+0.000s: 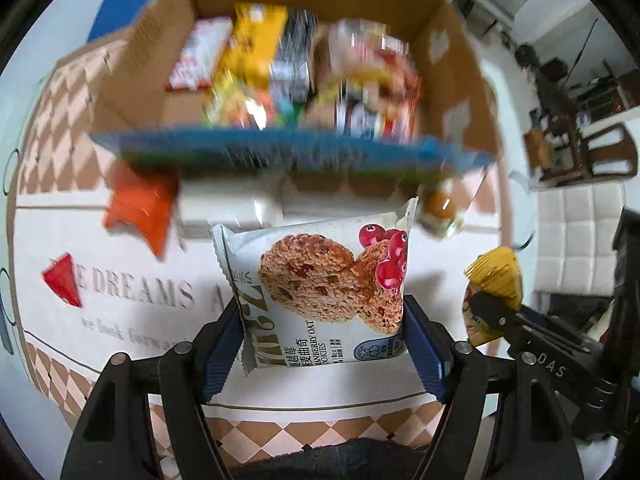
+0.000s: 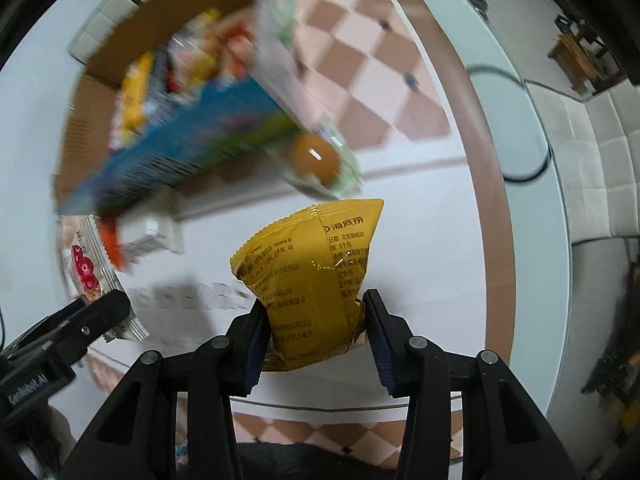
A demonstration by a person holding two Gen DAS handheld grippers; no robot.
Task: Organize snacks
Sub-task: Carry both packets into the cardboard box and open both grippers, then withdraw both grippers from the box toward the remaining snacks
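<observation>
A white cranberry oat cookie packet (image 1: 320, 280) hangs above the tablecloth, with my left gripper (image 1: 324, 308) shut on its lower sides. The same packet (image 2: 86, 272) shows at the left edge of the right wrist view, beside the left gripper's finger (image 2: 104, 308). My right gripper (image 2: 316, 300) is shut on a crumpled yellow snack packet (image 2: 312, 264), also lifted off the table. In the left wrist view that yellow packet (image 1: 496, 276) sits at the right. Ahead stands an open cardboard box (image 1: 452, 40) holding several blurred snack packs.
A long blue snack box (image 1: 300, 152) lies against the carton's near side. On the cloth near it are an orange packet (image 1: 140, 208), a red packet (image 1: 60, 280), a white packet (image 1: 224, 208) and a clear pack with a brown egg (image 2: 316, 158). Wooden chair (image 1: 580, 152) at right.
</observation>
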